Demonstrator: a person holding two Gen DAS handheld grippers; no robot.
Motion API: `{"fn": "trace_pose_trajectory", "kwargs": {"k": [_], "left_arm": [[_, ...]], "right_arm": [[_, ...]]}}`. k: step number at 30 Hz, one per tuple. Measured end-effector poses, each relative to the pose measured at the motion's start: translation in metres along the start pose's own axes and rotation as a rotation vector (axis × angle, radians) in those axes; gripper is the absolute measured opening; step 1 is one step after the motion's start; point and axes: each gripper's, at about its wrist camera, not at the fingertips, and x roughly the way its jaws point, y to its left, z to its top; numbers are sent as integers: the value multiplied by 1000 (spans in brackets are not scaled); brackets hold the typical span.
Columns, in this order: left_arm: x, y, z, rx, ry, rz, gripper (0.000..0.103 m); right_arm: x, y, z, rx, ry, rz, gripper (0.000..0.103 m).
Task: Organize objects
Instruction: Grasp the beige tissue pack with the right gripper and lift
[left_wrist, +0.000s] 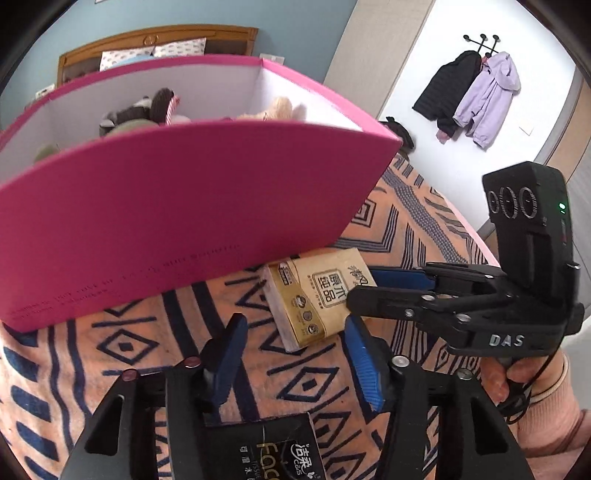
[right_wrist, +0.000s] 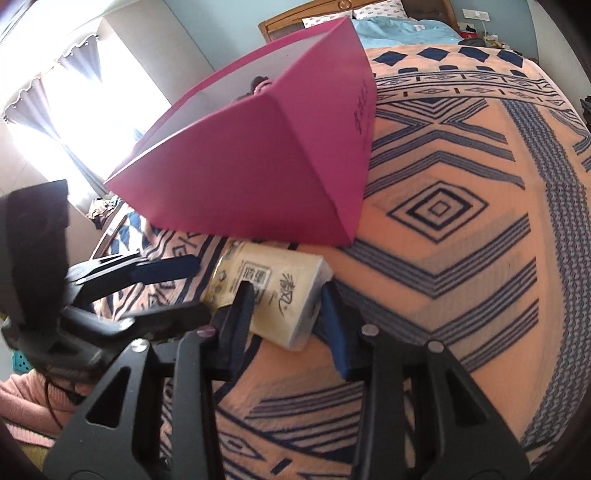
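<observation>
step in hand, as i judge it: pick up the yellow tissue pack (right_wrist: 269, 295) with my right gripper (right_wrist: 286, 295) and get it into the pink storage box (right_wrist: 258, 158). right gripper fingers are spread, one on each side of the pack near its closer end; the left finger overlaps the pack's printed face in the right wrist view, and i cannot tell if either pad actually touches. nothing is clamped.

to do it well: centre the pack between the pads before squeezing, grip across the short width, and close gently since the soft wrap will likely give. lift high enough to pass the box wall, which rises just behind the pack.

left gripper (left_wrist: 293, 354): fingers apart, holding nothing, low centre of the left wrist view, aimed at the same pack. a black tissue pack (left_wrist: 280, 450) lies under it at the bottom edge.

the pack: flat rectangular, gold-yellow wrapper, chinese print and small round emblems, white paper edge showing at one end. it lies on the orange and navy patterned blanket (right_wrist: 461, 258), mid-frame in both views, its far end touching or nearly touching the box base.

box already contains plush toys (left_wrist: 140, 110).
</observation>
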Motion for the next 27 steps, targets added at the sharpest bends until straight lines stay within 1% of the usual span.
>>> {"fn": "trace_pose_trajectory", "kwargs": {"k": [1,2,7,9,18,21,27], "left_arm": [[2,1,0,-5,8,-12,46],[4,1,0,-9,13,-22,44],[10,3,1,-28,25,-46,43],[14,3,3,-38,35,-61,40],[10,-5,-3,-25,31,-71,39],[7,-7,-4,-29,33,-88,39],[-4,-10,-6,-16,11,-90,39]], "right_arm": [[-1,1,-2,1,-2,2,40],[-2,0,-3,7,-4,3,40],[-2,-2,-2,33,-14,17,40],[0,-2,0,39,-14,19,40],[-7,6,-1,30,-40,11,40],[-12,10,-2,24,-50,9,40],[-20,19,-7,6,-66,10,40]]}}
